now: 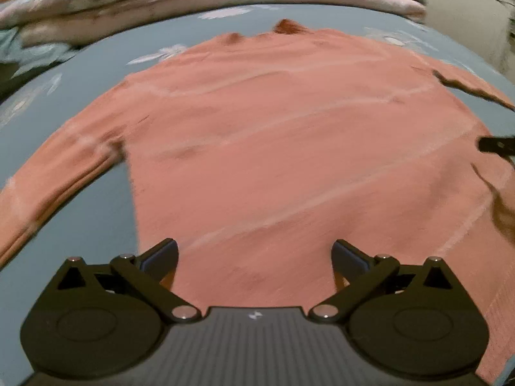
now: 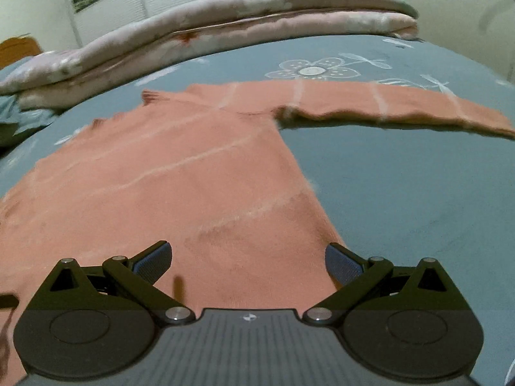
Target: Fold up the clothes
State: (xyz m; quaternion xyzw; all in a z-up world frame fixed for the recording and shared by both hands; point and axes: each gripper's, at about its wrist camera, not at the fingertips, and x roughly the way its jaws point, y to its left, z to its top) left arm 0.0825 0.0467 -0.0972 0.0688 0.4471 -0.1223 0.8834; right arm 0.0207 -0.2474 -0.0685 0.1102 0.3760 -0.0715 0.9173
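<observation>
Our salmon-pink knitted sweater (image 1: pixel 273 148) lies flat on the blue-grey flowered bedsheet (image 2: pixel 402 177). Left gripper (image 1: pixel 256 255) and right gripper (image 2: pixel 248 259), both spread wide and empty, should pinch the hem corners evenly.

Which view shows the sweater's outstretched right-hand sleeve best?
The right wrist view: the sleeve lies in full, stretched flat across the blue bedsheet with its pale stripes visible. The left wrist view shows only its start at the picture's right edge, blurred and cut off.
</observation>
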